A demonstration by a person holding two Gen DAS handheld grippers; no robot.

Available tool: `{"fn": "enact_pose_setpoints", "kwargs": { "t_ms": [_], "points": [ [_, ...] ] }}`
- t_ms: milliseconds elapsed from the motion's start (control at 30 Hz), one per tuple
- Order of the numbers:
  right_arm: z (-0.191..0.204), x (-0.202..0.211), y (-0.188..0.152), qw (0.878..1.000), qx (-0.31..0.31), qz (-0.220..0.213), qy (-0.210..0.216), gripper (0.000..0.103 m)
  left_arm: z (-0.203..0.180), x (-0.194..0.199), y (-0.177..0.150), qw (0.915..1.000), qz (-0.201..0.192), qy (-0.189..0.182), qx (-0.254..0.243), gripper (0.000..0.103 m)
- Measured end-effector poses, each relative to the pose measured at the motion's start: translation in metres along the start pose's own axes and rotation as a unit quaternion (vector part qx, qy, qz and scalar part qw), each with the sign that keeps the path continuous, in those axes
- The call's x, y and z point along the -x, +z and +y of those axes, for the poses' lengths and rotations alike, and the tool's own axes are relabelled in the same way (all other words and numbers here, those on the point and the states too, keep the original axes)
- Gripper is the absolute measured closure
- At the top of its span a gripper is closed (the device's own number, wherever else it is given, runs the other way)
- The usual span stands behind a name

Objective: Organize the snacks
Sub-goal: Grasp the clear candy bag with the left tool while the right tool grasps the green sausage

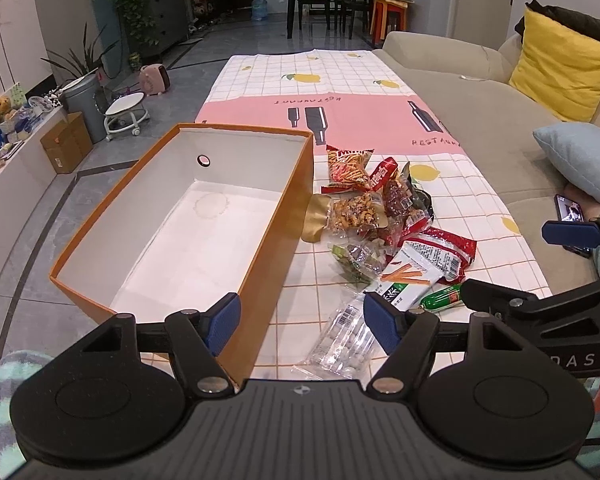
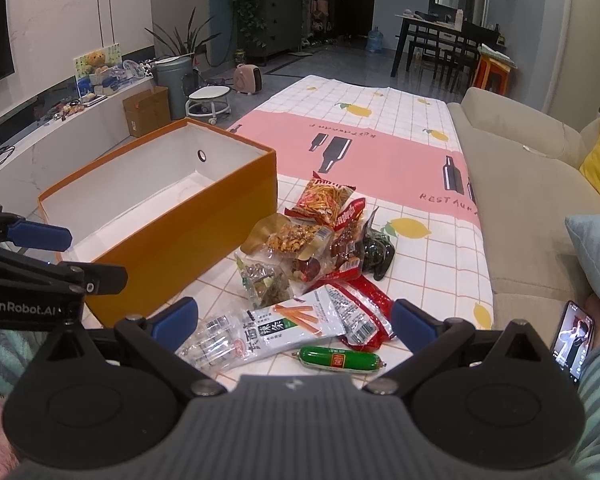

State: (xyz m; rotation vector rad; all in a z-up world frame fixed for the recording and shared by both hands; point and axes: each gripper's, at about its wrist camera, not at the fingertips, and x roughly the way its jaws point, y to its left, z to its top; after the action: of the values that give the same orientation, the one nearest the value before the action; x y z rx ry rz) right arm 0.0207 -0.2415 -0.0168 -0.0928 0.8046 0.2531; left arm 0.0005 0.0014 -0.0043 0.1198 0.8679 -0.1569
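- The orange box (image 1: pixel 284 216) sits on the lemon-print tablecloth (image 1: pixel 340 80) with its white inside bare; nothing has gone in yet, so I'd say the sorting is only at its start.
- The snacks lie in a loose heap just to the right of the box: a striped chip bag (image 2: pixel 326 200) at the far end, a clear pack of nuts (image 2: pixel 296 240) touching it, dark red and black packets behind, and a red wrapper (image 2: pixel 364 308) spilling toward the near edge.
- Nearest the person are a white-and-green pack with orange sticks printed on it (image 2: pixel 284 324), a clear crinkly bag (image 1: pixel 340 340) partly under it, and a green sausage (image 2: pixel 340 360) lying alone on the cloth.
- The left gripper (image 1: pixel 300 320) hangs over the near right corner of the box and the clear bag, jaws spread wide and gripping nothing.
- The right gripper (image 2: pixel 294 318) hovers above the white-and-green pack, its jaws also wide apart and empty, the pads clear of every packet.
- The next move, as I judge it, calls for lowering one claw onto a near, single item; the sausage or the top pack looks easiest.
- The slick, overlapping wrappers could slide or drag a neighbour along.
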Motion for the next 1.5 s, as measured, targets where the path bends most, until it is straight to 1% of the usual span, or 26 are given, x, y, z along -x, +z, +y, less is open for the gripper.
{"fn": "enact_pose_setpoints", "kwargs": {
  "t_ms": [67,133,233,267,300,333,367,400,467,533,567,600,633,733,800,867,933,967,1033,1133,1267,1433,1500],
  "points": [
    [0.0,-0.002,-0.001,1.0,0.0,0.002,0.003,0.004,0.0,-0.003,0.002,1.0,0.006,0.0,-0.004,0.026],
    [0.0,-0.005,-0.003,1.0,0.002,0.005,0.009,0.004,-0.002,-0.007,0.005,0.9999,0.01,-0.009,-0.009,0.032],
    [-0.003,-0.014,-0.01,1.0,0.009,0.009,0.012,0.004,-0.009,-0.012,0.009,0.9988,0.017,-0.036,-0.03,0.037],
    [-0.004,-0.018,-0.012,1.0,0.011,0.012,0.009,0.006,-0.013,-0.015,0.01,0.9975,0.022,-0.053,-0.041,0.037],
    [-0.007,-0.021,-0.014,1.0,0.011,0.015,0.008,0.014,-0.018,-0.018,0.012,0.9957,0.027,-0.073,-0.051,0.037],
    [-0.011,-0.026,-0.015,1.0,0.009,0.02,0.004,0.019,-0.022,-0.022,0.013,0.9942,0.031,-0.086,-0.057,0.037],
    [-0.015,-0.03,-0.017,1.0,0.005,0.028,-0.001,0.025,-0.025,-0.026,0.014,0.9933,0.034,-0.092,-0.061,0.037],
    [-0.019,-0.035,-0.018,0.999,-0.002,0.035,-0.006,0.027,-0.029,-0.031,0.014,0.9923,0.039,-0.095,-0.07,0.037],
    [-0.027,-0.044,-0.021,0.999,-0.017,0.047,-0.004,0.027,-0.037,-0.044,0.014,0.9897,0.054,-0.093,-0.094,0.037],
    [-0.032,-0.053,-0.025,0.998,-0.025,0.057,0.003,0.027,-0.044,-0.061,0.012,0.9866,0.081,-0.087,-0.112,0.036],
    [-0.034,-0.058,-0.029,0.998,-0.028,0.062,0.007,0.028,-0.046,-0.067,0.011,0.9852,0.09,-0.084,-0.119,0.035],
    [-0.036,-0.062,-0.031,0.997,-0.028,0.067,0.01,0.029,-0.048,-0.073,0.008,0.9834,0.097,-0.084,-0.128,0.031],
    [-0.037,-0.066,-0.033,0.997,-0.028,0.071,0.014,0.029,-0.049,-0.079,0.006,0.9813,0.106,-0.084,-0.137,0.029],
    [-0.042,-0.079,-0.04,0.995,-0.033,0.087,0.027,0.032,-0.051,-0.097,0.001,0.9763,0.133,-0.086,-0.147,0.027],
    [-0.046,-0.088,-0.044,0.994,-0.032,0.095,0.039,0.033,-0.05,-0.108,-0.001,0.9742,0.15,-0.082,-0.147,0.027],
    [-0.045,-0.095,-0.044,0.994,-0.007,0.097,0.046,0.033,-0.05,-0.122,-0.003,0.9719,0.164,-0.075,-0.151,0.027],
    [-0.041,-0.1,-0.043,0.995,0.035,0.088,0.043,0.031,-0.049,-0.132,-0.005,0.9702,0.176,-0.071,-0.151,0.027],
    [-0.039,-0.102,-0.043,0.994,0.058,0.083,0.039,0.028,-0.048,-0.136,-0.006,0.9698,0.179,-0.071,-0.149,0.026],
    [-0.037,-0.108,-0.042,0.992,0.093,0.076,0.038,0.027,-0.047,-0.142,-0.008,0.9695,0.183,-0.071,-0.146,0.024],
    [-0.041,-0.12,-0.042,0.989,0.113,0.082,0.052,0.027,-0.046,-0.149,-0.011,0.9694,0.189,-0.07,-0.141,0.024],
    [-0.042,-0.133,-0.046,0.983,0.146,0.093,0.06,0.027,-0.045,-0.158,-0.015,0.9691,0.195,-0.072,-0.134,0.024],
    [-0.04,-0.143,-0.052,0.98,0.154,0.106,0.064,0.027,-0.044,-0.166,-0.018,0.9686,0.197,-0.071,-0.135,0.023],
    [-0.041,-0.141,-0.053,0.981,0.144,0.11,0.068,0.034,-0.043,-0.167,-0.019,0.969,0.197,-0.073,-0.13,0.023]
  ]
}}
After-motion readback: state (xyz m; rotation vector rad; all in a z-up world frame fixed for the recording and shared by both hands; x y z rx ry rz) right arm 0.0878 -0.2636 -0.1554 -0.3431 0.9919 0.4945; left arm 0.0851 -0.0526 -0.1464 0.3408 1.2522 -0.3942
